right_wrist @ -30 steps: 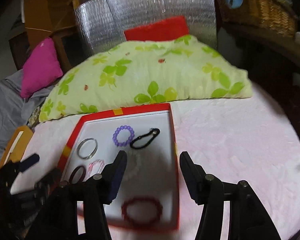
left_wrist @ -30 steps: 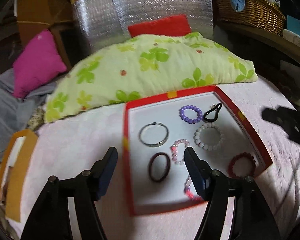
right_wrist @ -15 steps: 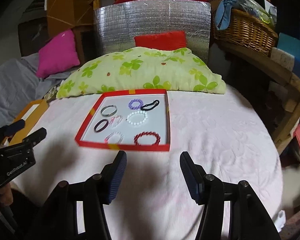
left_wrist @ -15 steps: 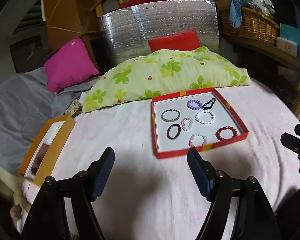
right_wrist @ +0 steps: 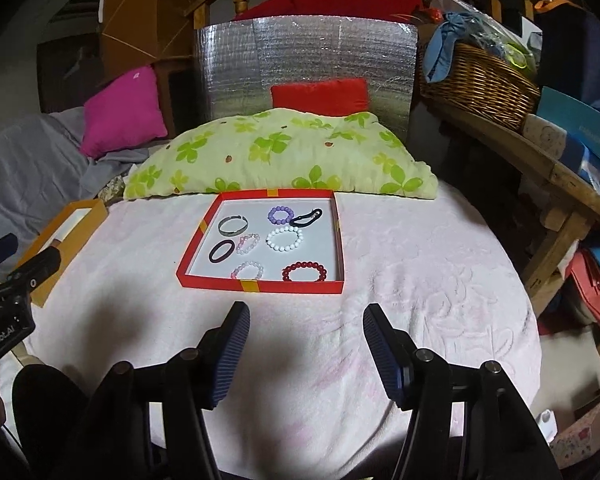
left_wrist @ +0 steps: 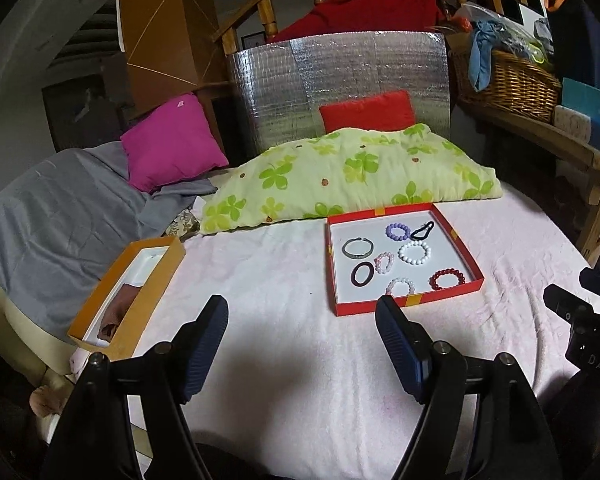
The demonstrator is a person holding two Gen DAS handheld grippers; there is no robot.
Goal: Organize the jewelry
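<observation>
A red tray [left_wrist: 404, 302] [right_wrist: 300, 285] with a white floor lies on the pink bedspread. In it are several pieces: a silver bangle [left_wrist: 357, 248] [right_wrist: 233, 225], a purple bead bracelet [left_wrist: 397, 231], a black clip [left_wrist: 423, 231], a white bead bracelet [right_wrist: 284, 239], a dark hair band [right_wrist: 221, 251] and a red bead bracelet [left_wrist: 447, 279] [right_wrist: 304, 272]. My left gripper [left_wrist: 300, 308] hovers open in front of the tray's near left corner, holding nothing. My right gripper [right_wrist: 306, 312] hangs before the tray's front wall; its jaws are opening, with nothing between them.
An orange box [left_wrist: 156, 280] [right_wrist: 66, 236] sits at the bed's left edge. A leaf-print pillow [left_wrist: 340, 176] lies just behind the tray, with a magenta cushion [left_wrist: 168, 144] and a silver foil panel [left_wrist: 340, 80] beyond. A wooden shelf with a wicker basket [right_wrist: 480, 84] runs along the right.
Both grippers have drawn back and risen from over the tray, which now lies whole and farther ahead in both views. The jewelry has not moved.
</observation>
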